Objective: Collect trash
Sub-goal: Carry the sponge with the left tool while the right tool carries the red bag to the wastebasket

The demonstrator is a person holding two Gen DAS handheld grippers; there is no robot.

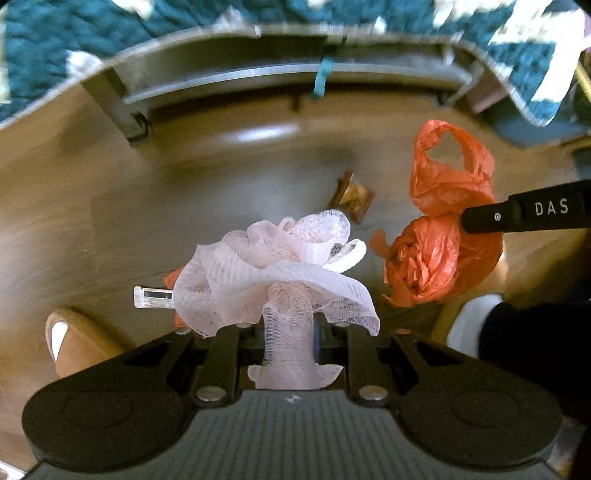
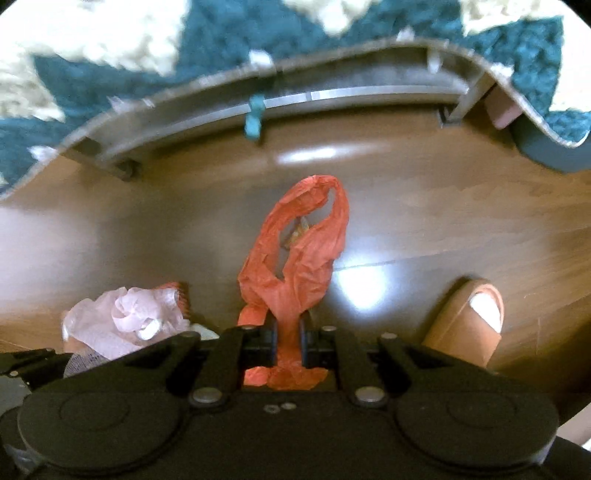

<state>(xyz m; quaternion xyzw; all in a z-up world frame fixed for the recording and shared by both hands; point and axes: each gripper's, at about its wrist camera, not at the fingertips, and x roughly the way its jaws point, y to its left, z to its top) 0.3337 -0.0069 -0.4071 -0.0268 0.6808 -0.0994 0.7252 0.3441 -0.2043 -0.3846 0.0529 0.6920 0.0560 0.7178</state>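
My left gripper (image 1: 289, 325) is shut on a pale pink mesh bath pouf (image 1: 273, 269), held above the wooden floor; its white cord loop sticks out on the right. My right gripper (image 2: 289, 332) is shut on an orange plastic bag (image 2: 299, 243), which hangs with its handle loop away from the jaws. In the left wrist view the orange bag (image 1: 443, 236) is right of the pouf, with a right gripper finger (image 1: 517, 214) against it. In the right wrist view the pouf (image 2: 122, 317) is at the lower left. A brown wrapper scrap (image 1: 352, 195) lies on the floor beyond the pouf.
A clear plastic clip-like piece (image 1: 153, 297) lies on the floor left of the pouf. A bed frame edge (image 1: 280, 74) with a teal and white blanket (image 2: 229, 33) spans the far side. A tan shoe (image 1: 77, 343) is at lower left, and shows in the right wrist view (image 2: 469, 325).
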